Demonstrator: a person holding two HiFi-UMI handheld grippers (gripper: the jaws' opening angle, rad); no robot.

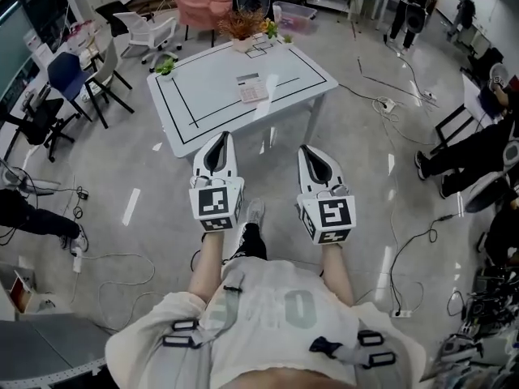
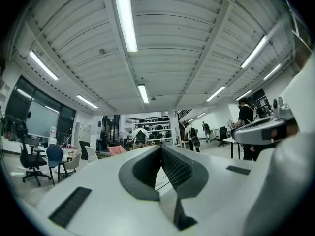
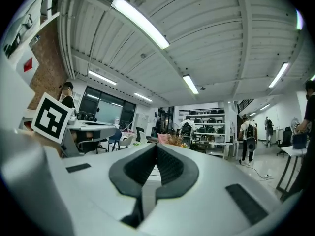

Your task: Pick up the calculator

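The white worktop (image 1: 207, 96) stands far ahead of the person, well out of reach, which is probably why the left tongs (image 1: 221, 136) and right tongs (image 1: 306, 149) are carried level, both clenched on nothing. The calculator (image 1: 252, 87) lies just right of the worktop's middle (only the head view shows it; both gripper views look past to ceiling and shelving).

We've got open floor (image 1: 154, 177) between us and the table (image 1: 211, 87), a straight run in. Tabletop's bare all round the calculator (image 1: 251, 88); plants (image 1: 243, 24) crowd only the far edge, a small pot (image 1: 165, 67) the left corner. Chairs (image 1: 69, 75) stand off left.
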